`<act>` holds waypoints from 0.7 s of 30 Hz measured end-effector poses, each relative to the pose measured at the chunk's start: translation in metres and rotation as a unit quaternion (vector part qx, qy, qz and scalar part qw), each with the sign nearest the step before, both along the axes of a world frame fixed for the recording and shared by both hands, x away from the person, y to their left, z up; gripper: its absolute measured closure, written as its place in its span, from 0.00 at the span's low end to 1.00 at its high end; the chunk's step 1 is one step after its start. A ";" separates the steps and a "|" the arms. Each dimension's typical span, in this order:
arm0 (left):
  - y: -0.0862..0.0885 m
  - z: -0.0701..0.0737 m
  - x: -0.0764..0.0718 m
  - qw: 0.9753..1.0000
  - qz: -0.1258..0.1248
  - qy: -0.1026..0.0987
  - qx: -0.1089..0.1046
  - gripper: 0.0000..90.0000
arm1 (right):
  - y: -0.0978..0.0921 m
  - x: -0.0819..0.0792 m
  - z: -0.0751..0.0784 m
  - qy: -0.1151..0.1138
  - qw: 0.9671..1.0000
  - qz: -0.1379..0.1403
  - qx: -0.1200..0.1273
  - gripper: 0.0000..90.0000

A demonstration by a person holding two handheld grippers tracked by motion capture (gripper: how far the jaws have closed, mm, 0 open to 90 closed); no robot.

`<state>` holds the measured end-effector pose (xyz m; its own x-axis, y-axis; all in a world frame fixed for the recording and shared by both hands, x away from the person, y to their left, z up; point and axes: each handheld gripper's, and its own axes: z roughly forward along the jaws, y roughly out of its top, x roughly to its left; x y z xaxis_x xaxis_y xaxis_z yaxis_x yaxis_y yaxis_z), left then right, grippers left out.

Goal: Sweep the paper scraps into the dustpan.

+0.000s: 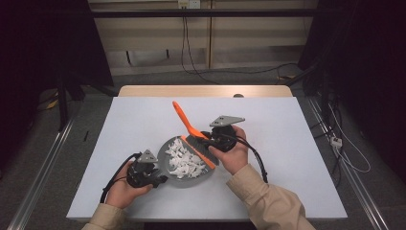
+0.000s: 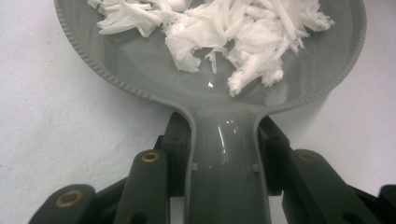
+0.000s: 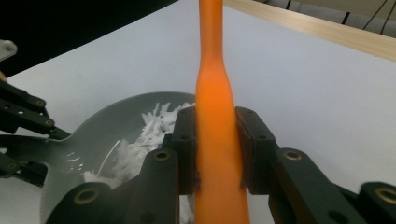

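Note:
A grey dustpan (image 1: 191, 176) lies on the white table, loaded with white paper shreds (image 1: 183, 158). My left gripper (image 1: 159, 179) is shut on its handle (image 2: 227, 163), and the pan (image 2: 140, 60) with its shreds (image 2: 219, 28) spreads just beyond the jaws. An orange hand brush (image 1: 189, 126) leans over the pan's right rim, dark bristles down. My right gripper (image 1: 207, 136) is shut on the brush handle (image 3: 217, 121), with the dustpan (image 3: 102, 126) and shreds (image 3: 140, 144) lying to its left. The left gripper (image 3: 42, 135) shows there too.
A white board (image 1: 268, 143) covers the table, with bare room to the right, left and far side of the pan. The wooden table edge (image 1: 206, 91) runs along the back. Cables (image 1: 344, 148) trail on the floor at the right.

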<state>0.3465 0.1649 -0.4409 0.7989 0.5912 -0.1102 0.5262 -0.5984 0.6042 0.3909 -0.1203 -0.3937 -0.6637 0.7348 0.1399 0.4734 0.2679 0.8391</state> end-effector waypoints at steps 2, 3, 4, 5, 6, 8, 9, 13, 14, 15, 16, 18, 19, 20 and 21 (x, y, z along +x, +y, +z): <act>0.000 0.000 0.000 1.000 0.000 0.001 0.000 0.71 | -0.005 0.003 0.000 0.002 1.000 -0.008 0.000 0.80; 0.000 0.000 0.000 1.000 0.000 0.001 -0.001 0.71 | -0.007 0.004 -0.001 0.002 1.000 -0.011 -0.001 0.80; 0.000 0.000 0.000 1.000 -0.001 0.001 0.000 0.71 | -0.009 0.006 -0.001 0.002 1.000 -0.015 -0.003 0.80; 0.001 0.000 0.000 1.000 -0.001 0.001 -0.001 0.71 | -0.010 0.007 -0.002 0.001 1.000 -0.018 -0.005 0.80; 0.001 0.000 0.001 1.000 -0.001 0.002 -0.001 0.71 | -0.012 0.008 -0.003 0.003 1.000 -0.022 -0.004 0.80; 0.001 0.000 0.000 1.000 -0.001 0.001 -0.001 0.71 | -0.014 0.010 -0.005 0.003 1.000 -0.027 -0.007 0.79; 0.001 0.000 0.000 1.000 0.001 0.000 0.002 0.71 | -0.015 0.011 -0.006 0.001 1.000 -0.029 -0.013 0.79; 0.002 0.000 0.000 1.000 0.002 0.000 0.002 0.71 | -0.019 0.016 -0.012 0.002 0.999 -0.040 -0.022 0.80; 0.002 0.000 0.000 1.000 0.002 0.000 0.002 0.71 | -0.020 0.018 -0.015 0.002 0.999 -0.045 -0.029 0.80; 0.002 0.000 0.000 1.000 0.002 0.000 0.001 0.71 | -0.021 0.019 -0.017 0.001 0.998 -0.048 -0.034 0.79; 0.002 0.000 0.000 1.000 0.002 0.001 0.001 0.71 | -0.022 0.020 -0.018 0.001 0.998 -0.051 -0.036 0.80; 0.002 0.000 0.000 1.000 0.002 0.001 0.001 0.71 | -0.023 0.023 -0.022 0.002 0.998 -0.058 -0.038 0.80; 0.002 0.000 0.000 1.000 0.003 0.001 0.001 0.71 | -0.023 0.024 -0.024 0.002 0.997 -0.060 -0.042 0.80; 0.002 0.000 0.000 1.000 0.003 0.001 0.001 0.71 | -0.022 0.024 -0.026 0.003 0.997 -0.062 -0.045 0.80; 0.002 0.000 0.000 1.000 0.004 0.001 0.001 0.71 | -0.021 0.024 -0.028 0.002 0.997 -0.061 -0.047 0.80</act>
<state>0.3465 0.1668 -0.4409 0.7941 0.5975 -0.1114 0.5322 -0.5951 0.6022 0.4150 -0.1413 -0.4218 -0.5678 0.8203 0.0693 0.5103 0.2847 0.8115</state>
